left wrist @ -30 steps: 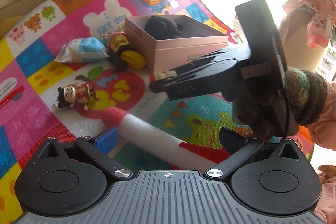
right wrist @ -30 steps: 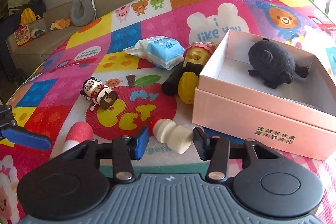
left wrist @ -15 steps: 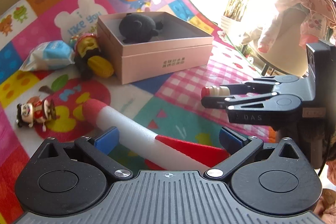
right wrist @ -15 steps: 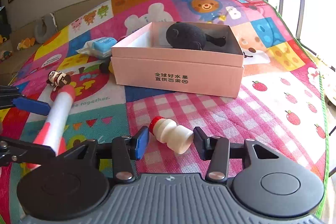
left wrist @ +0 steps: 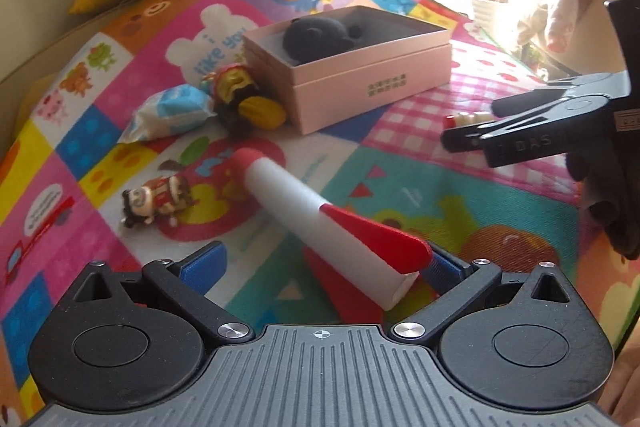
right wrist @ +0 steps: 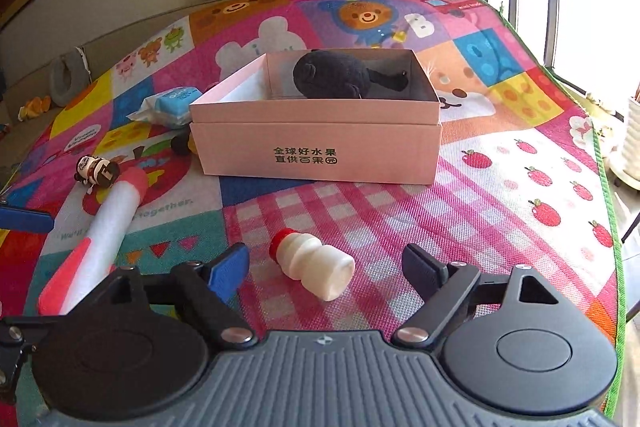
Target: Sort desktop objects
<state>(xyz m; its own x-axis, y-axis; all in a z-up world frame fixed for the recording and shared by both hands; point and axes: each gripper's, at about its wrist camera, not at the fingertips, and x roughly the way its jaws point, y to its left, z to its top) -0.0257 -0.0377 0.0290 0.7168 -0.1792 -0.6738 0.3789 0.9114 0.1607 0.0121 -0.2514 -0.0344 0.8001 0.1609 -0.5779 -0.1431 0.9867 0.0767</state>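
While the right gripper (right wrist: 326,267) stands with its jaws wide apart, having just been opening, the bottle (right wrist: 314,269) lies on its side between them on the mat (right wrist: 500,195), touched by neither pad. It rests near the front of the pink box (right wrist: 316,147), red cap to the left and far, base to the right and near. A black plush (right wrist: 334,75) already sits in the box.

The left gripper (left wrist: 320,267) is spread just as wide; the rocket (left wrist: 320,215) lies on the mat between its pads, tail near, nose pointing far and left toward a small figure (left wrist: 158,199). One red fin sits against the right pad, but I judge that no grip.

The bottle looks like thin, hollow plastic: light, smooth, and liable to roll or squirt out of a hard pinch. Its narrow waist, just behind the cap, seems the best hold, the pads closing across it. The rocket appears to be foam, very light and squashy; a hold on the white body ahead of the fins should stay balanced and spare the fins.

A wipes pack (left wrist: 172,113) and a yellow doll (left wrist: 244,99) lie left of the box.
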